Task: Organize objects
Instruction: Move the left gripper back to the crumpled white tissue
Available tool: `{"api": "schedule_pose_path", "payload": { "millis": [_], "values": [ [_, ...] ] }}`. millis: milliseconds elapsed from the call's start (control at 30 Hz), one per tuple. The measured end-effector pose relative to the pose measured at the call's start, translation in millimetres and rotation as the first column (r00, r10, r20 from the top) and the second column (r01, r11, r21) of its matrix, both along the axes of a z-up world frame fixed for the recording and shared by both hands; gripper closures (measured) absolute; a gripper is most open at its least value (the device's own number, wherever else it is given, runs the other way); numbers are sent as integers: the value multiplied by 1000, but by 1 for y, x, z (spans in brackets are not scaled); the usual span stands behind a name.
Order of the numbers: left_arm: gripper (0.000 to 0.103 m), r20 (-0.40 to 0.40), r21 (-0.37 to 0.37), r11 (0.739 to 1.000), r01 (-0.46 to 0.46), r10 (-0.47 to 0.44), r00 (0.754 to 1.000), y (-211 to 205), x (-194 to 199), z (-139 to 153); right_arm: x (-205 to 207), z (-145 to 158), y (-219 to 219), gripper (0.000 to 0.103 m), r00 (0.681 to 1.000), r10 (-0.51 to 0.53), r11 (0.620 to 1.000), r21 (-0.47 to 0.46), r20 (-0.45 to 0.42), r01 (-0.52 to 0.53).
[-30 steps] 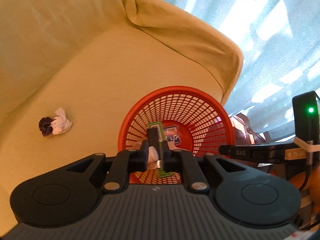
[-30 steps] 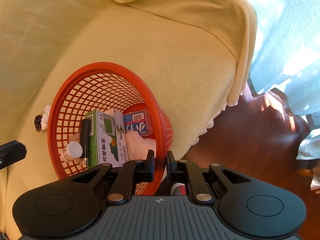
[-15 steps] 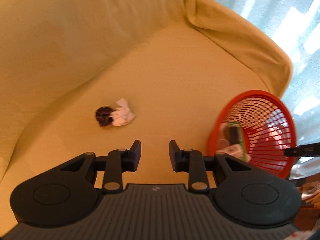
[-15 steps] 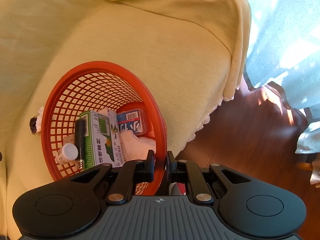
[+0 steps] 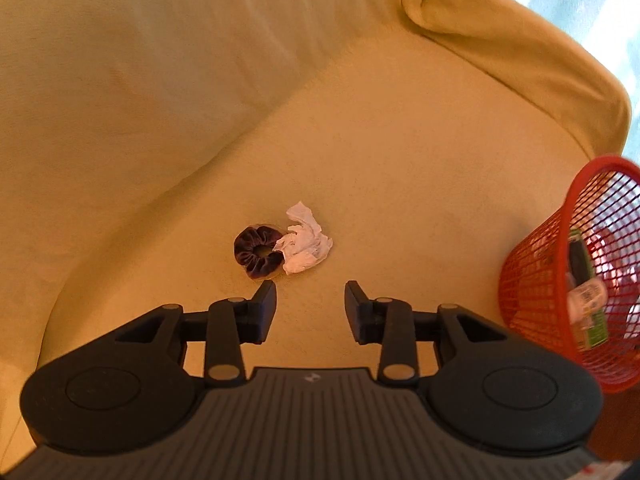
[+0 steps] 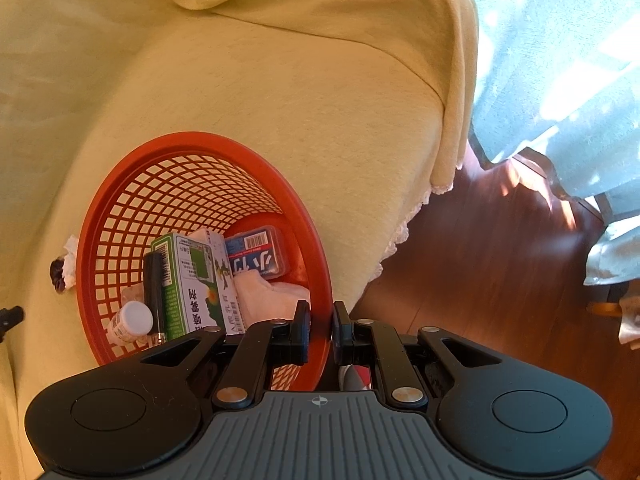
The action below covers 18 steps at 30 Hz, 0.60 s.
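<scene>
A dark scrunchie (image 5: 258,257) and a crumpled white tissue (image 5: 305,240), touching each other, were seen on the yellow sofa cover (image 5: 400,152), just beyond the left gripper (image 5: 310,295), whose fingers were spread and empty. At the right, the red basket (image 6: 120,200) was pinched at its near rim by the right gripper (image 6: 320,320). Inside were held a green box (image 6: 192,280), a black tube (image 6: 154,284), a white bottle (image 6: 130,320), a blue case (image 6: 256,254) and a pale cloth (image 6: 268,300).
</scene>
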State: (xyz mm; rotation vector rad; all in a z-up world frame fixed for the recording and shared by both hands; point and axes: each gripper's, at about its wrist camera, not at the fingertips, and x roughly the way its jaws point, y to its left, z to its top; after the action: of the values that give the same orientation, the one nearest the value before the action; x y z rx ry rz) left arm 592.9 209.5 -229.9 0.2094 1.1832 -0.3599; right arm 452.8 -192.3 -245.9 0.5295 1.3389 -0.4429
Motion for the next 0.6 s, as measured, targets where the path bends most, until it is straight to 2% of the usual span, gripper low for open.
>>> {"api": "schedule_pose_path", "payload": {
  "millis": [333, 600],
  "values": [
    [71, -26, 26, 993, 116, -115, 993, -13, 40, -72, 0, -2, 2, 96, 999, -49, 999, -13, -12, 49],
    [70, -30, 78, 971, 228, -226, 974, -31, 49, -112, -2, -6, 0, 96, 997, -77, 997, -23, -21, 76]
  ]
}}
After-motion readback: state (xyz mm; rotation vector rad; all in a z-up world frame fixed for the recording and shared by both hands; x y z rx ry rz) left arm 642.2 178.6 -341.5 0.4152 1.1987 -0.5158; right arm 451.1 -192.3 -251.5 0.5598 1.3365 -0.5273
